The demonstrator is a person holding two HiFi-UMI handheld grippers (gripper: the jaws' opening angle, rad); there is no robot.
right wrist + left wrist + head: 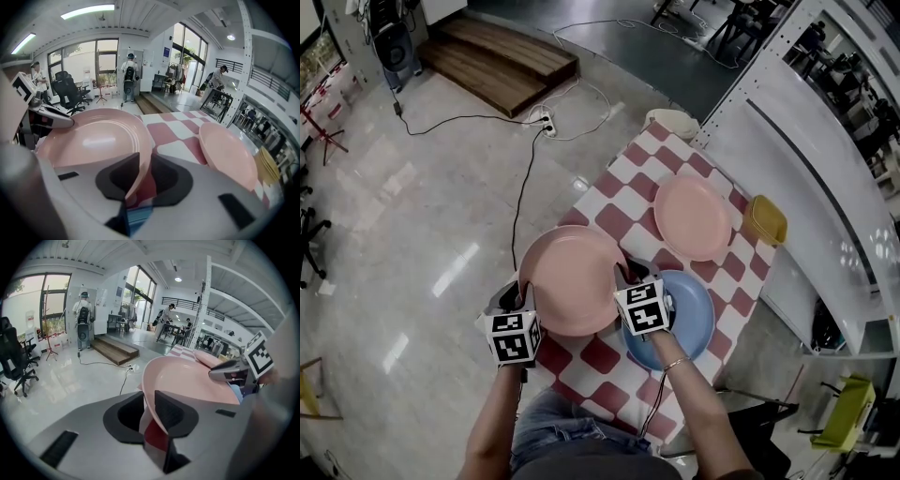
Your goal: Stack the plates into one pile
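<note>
We have the left gripper [149,414] clamped on the left rim of the large pink plate [572,279] and the right gripper [140,177] clamped on the opposite rim. The plate hangs between the two hands, its right edge over the blue plate [692,321] and its left edge out past the counter [623,183]. Each gripper bites only a thin strip of sloping rim (a poor purchase, we judge). If our hands drift apart or one wrist tips, the rim could slide out of a pad and the plate would swing down on that side. On the left side it would drop to the hard floor [422,197]. Carried too low, it could also knock the blue plate or catch the red-and-white chequered cloth. A smaller pink plate [692,217] lies farther along the counter, well apart, and a yellow dish [766,221] sits at the far right edge beside a white rack [806,141]. Around us the pale floor shines, a black cable [517,202] runs across it towards a wooden platform [497,56], and office chairs and distant people fill the hall.
</note>
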